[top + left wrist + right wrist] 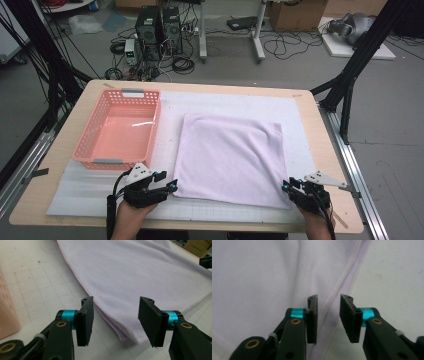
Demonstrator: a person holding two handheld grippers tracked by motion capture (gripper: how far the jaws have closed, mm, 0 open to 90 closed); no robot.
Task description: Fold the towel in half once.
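A pale lilac towel [230, 157] lies folded flat on the white mat, right of the basket. My left gripper [170, 182] sits at the towel's near left corner. In the left gripper view its jaws stand wide apart around that corner of the towel [130, 272], and the left gripper [116, 305] is open, with the pads clear of the cloth. My right gripper [289, 186] is at the near right corner. In the right gripper view the towel's stitched hem [342, 285] runs through the narrow gap of the right gripper [328, 300], whose pads do not press on it.
A pink plastic basket [122, 95] with grey handles stands empty on the left of the white gridded mat [225, 100]. The wooden table edge [330, 150] runs along the right. Behind the table are computer towers, cables and black frame legs on the floor.
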